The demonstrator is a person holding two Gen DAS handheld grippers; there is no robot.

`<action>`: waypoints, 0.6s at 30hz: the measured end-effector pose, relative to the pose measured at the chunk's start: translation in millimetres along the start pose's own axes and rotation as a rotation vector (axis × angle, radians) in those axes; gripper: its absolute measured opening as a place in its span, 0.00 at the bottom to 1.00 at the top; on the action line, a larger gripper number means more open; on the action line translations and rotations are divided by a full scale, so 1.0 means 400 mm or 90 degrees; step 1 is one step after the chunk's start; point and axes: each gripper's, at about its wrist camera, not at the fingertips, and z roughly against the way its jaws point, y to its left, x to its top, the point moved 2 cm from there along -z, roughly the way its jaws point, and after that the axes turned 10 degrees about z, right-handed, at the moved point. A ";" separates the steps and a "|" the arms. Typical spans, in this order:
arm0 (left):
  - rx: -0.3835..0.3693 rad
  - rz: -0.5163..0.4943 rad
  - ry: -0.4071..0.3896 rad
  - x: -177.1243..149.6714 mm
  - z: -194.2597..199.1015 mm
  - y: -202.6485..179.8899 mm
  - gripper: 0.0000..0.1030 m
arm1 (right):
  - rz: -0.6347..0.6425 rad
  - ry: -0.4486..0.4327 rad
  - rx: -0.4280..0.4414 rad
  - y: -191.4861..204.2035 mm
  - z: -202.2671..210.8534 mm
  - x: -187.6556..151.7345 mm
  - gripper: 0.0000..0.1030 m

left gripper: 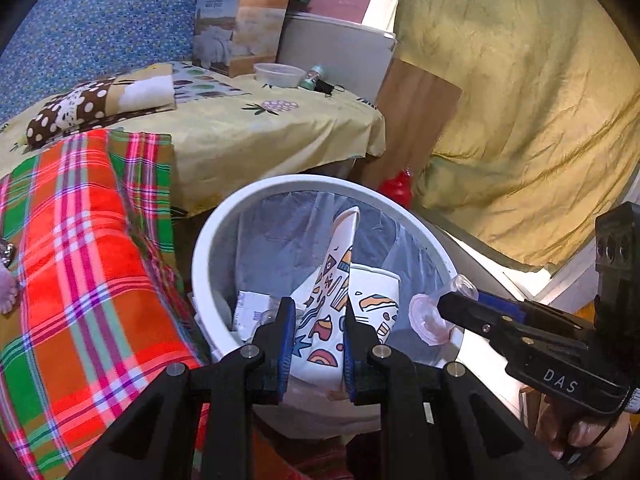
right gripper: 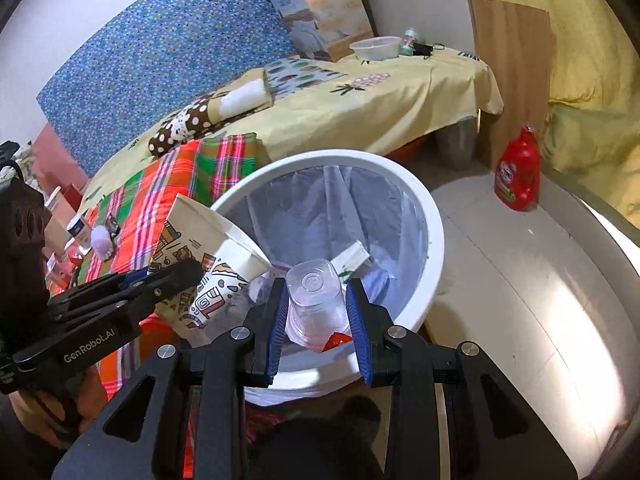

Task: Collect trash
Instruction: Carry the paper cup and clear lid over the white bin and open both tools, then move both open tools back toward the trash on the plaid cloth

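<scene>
Both grippers hang over the mouth of the white bin (right gripper: pixel 434 240), which stands on the floor beside the bed and is lined with a clear bag. The left gripper (left gripper: pixel 319 332) is closed on a flattened paper cup (left gripper: pixel 332 300) with a coloured print; a second printed cup seems nested beside it. The cup's long axis runs forward along the fingers, its rim end pointing out over the bin's opening. The right gripper (right gripper: pixel 318 312) is closed on a clear plastic cup (right gripper: pixel 316 304), held sideways with its base facing the camera and its length also lying along the fingers. From the right wrist view, the paper cup sits over the near-left part of the rim, while the plastic cup hangs just inside the near edge, above some paper scraps (right gripper: pixel 352 258) already lying in the bag. So both pieces of trash are directly above their target, and neither arm has any real reach left to make; the right one looks a little more squarely over the opening. The likely next step is simply to let the jaws part, and the paper cup may want a small nudge inward first so it clears the rim
</scene>
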 end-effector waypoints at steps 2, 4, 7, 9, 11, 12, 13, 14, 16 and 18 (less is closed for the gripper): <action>-0.003 0.000 0.005 0.000 -0.006 -0.001 0.20 | -0.003 0.004 0.002 -0.003 -0.004 0.000 0.31; -0.008 -0.002 0.006 0.000 -0.009 -0.003 0.20 | -0.002 0.011 0.002 -0.005 -0.008 -0.002 0.31; -0.015 -0.002 0.003 0.002 -0.004 -0.006 0.21 | -0.003 0.010 0.003 -0.006 -0.008 0.000 0.32; -0.020 -0.001 -0.003 0.004 0.003 -0.006 0.21 | -0.002 0.005 0.005 -0.003 -0.002 0.001 0.33; -0.022 0.002 -0.010 0.005 0.016 -0.004 0.21 | 0.000 0.000 0.006 0.000 0.000 0.002 0.35; -0.025 0.004 -0.013 0.006 0.022 -0.001 0.21 | 0.000 -0.004 0.005 0.001 0.006 0.003 0.37; -0.026 0.005 -0.015 0.006 0.028 0.001 0.21 | 0.000 -0.007 0.006 0.002 0.007 0.004 0.38; -0.026 0.006 -0.017 0.006 0.035 0.004 0.21 | 0.001 -0.011 0.008 0.004 0.012 0.005 0.40; -0.024 0.011 -0.023 0.007 0.049 0.012 0.21 | 0.004 -0.013 0.005 0.006 0.016 0.008 0.41; -0.024 0.016 -0.029 0.005 0.068 0.021 0.21 | 0.005 -0.017 0.007 0.011 0.022 0.009 0.41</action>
